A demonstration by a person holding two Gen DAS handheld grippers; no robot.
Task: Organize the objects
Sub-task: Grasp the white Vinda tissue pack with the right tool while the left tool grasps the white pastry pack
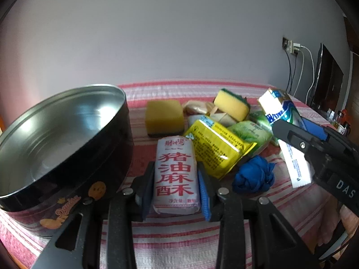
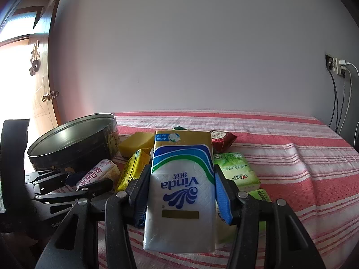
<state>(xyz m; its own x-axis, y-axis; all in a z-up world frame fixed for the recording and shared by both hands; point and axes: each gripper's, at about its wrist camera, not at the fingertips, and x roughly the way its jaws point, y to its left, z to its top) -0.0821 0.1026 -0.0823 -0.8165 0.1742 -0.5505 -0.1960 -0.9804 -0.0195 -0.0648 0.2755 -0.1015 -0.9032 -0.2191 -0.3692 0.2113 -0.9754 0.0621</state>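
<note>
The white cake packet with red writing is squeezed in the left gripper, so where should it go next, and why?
Probably lift the white cake packet with red letters and carry it left over the round black metal tin. The left gripper is clamped on both its sides, and the open tin beside it looks empty.

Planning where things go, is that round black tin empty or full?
Empty: the round black tin has no lid on, and its bare, shiny metal inside shows nothing in it.

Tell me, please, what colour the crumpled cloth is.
The crumpled cloth is blue, clearest in the left wrist view.
</note>
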